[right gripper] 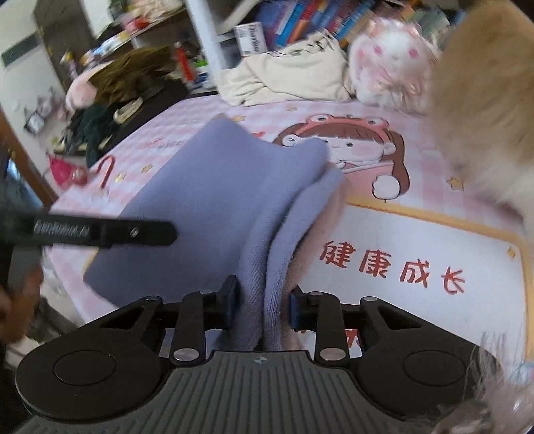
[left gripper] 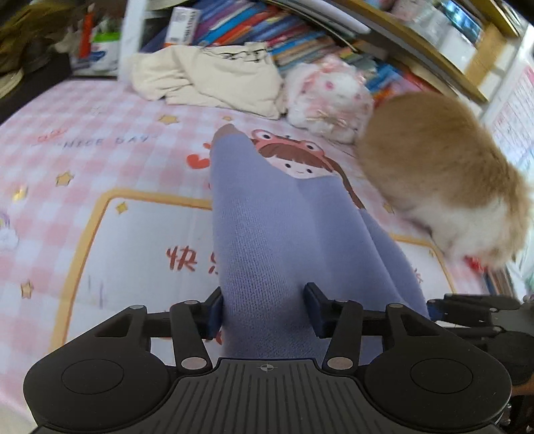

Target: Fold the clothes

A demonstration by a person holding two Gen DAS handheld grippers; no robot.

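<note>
A pink checked bed sheet (left gripper: pixel 100 110) is spread under everything. The left tongs (left gripper: pixel 263 312) are clamped on the bunched blue garment (left gripper: pixel 267 233); the right tongs (right gripper: pixel 262 305) are pinched on its doubled edge, the rest being draped onto the bed. A furry animal (left gripper: pixel 444 180) is standing just beside it and could tread on the cloth, spoiling the fold. "NICE DAY" is printed on the sheet.

Furry tan animal (left gripper: pixel 444 180): blurred, head out of sight, cut by the right wrist view's edge.
Books (left gripper: pixel 267 30): titles smeared, unreadable.
Person's hand (right gripper: pixel 16 293): blurred, half cropped.
</note>
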